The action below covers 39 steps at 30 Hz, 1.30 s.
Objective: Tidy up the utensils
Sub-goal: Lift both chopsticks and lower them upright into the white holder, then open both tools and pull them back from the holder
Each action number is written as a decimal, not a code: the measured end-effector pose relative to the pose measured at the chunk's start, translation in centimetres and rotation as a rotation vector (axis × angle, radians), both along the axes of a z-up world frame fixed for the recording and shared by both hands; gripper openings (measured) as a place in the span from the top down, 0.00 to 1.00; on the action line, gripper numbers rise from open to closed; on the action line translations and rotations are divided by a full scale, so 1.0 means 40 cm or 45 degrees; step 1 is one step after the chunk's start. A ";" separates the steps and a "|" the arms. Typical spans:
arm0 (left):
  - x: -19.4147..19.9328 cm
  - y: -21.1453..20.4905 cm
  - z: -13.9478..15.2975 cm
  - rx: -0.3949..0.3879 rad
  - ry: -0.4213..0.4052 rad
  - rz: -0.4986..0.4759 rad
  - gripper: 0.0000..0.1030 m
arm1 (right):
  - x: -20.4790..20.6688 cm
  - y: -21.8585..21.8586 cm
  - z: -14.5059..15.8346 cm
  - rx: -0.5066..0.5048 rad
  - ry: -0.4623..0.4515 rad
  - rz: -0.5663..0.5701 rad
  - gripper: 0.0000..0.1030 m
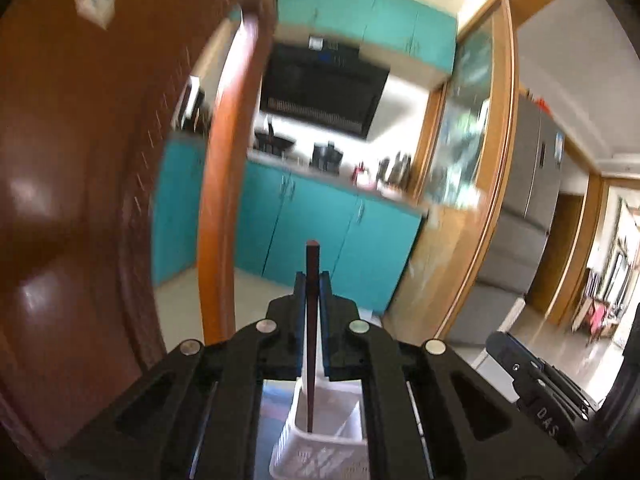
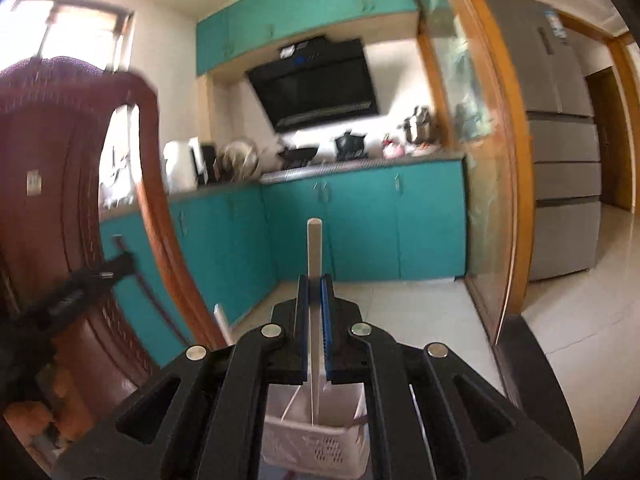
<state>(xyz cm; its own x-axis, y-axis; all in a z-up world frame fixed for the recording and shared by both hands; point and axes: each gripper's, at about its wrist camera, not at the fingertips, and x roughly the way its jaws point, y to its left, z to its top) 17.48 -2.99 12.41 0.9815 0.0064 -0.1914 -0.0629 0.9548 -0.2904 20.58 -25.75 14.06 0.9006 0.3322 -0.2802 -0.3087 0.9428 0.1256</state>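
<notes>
Left tongs (image 1: 313, 280) clamped on a dark chopstick (image 1: 311, 264); long axis upright, top end above the fingers, lower end down inside a white basket (image 1: 320, 440) below. Right tongs (image 2: 314, 284) clamped on a white chopstick (image 2: 314, 248), likewise upright, lower end in the same basket (image 2: 320, 444).

Most of each stick is hidden between the blue pads. Basket rim cut off by the tong bodies; its support cannot be made out. A second white stick (image 2: 222, 318) shows only partly, left of the right tongs. Both views motion-blurred.

Around: brown chair back (image 1: 80, 200) close on the left, teal cabinets (image 2: 360, 220) beyond, black hood (image 2: 316, 88), grey fridge (image 2: 560, 140) at right.
</notes>
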 end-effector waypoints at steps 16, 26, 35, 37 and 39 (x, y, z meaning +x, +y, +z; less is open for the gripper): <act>-0.155 0.009 -0.073 0.103 -0.008 -0.004 0.83 | -0.183 -0.095 0.093 0.090 -0.104 -0.003 0.64; -0.143 0.042 -0.375 0.125 0.572 -0.062 0.83 | -0.209 0.044 -0.161 -0.203 0.285 0.251 0.65; -0.130 0.055 -0.484 0.147 0.858 -0.091 0.82 | -0.035 0.085 -0.473 -0.315 0.974 0.087 0.60; -0.132 0.055 -0.486 0.160 0.868 -0.089 0.76 | -0.032 0.103 -0.476 -0.336 0.961 0.090 0.55; -0.126 0.054 -0.491 0.174 0.886 -0.078 0.76 | -0.026 0.118 -0.480 -0.351 0.942 0.087 0.50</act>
<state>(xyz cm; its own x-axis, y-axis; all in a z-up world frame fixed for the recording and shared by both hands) 12.45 -0.84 -7.23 0.6314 0.0238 -0.7751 -0.1352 0.9876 -0.0799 19.52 -21.05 -5.13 0.4283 0.2112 -0.8786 -0.2942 0.9519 0.0854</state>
